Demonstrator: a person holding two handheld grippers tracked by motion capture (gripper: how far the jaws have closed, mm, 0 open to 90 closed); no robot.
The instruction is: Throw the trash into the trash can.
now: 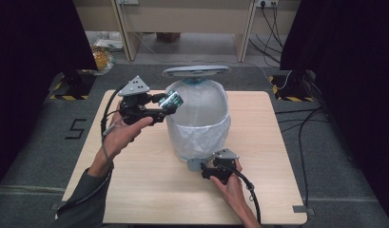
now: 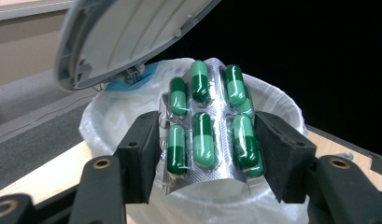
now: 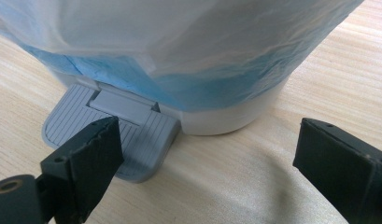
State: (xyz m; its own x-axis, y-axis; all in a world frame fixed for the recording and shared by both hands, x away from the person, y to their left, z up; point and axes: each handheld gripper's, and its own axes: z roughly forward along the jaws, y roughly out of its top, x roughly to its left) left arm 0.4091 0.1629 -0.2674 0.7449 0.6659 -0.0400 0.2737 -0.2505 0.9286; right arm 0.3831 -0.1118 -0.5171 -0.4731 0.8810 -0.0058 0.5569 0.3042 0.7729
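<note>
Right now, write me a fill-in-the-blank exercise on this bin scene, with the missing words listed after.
1. The left tongs are shut on a blister pack of ____ capsules.
2. The bin's lid stands ____.
3. One jaw of the open right tongs rests on the bin's grey ____.
4. The bin is lined with a white ____.

Missing words: green; open; pedal; bag

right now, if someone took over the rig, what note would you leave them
Left gripper: shut on the blister pack of green capsules, held at the rim of the pedal bin.
Right gripper: open, one jaw on the grey pedal; the bin's lid is up.
Bin stands mid-table, lined with a white bag.
Done: pack picked up, lid opened.
Left: carry the pack over the opening, release it, then probably let the pedal up so the lid closes.
</note>
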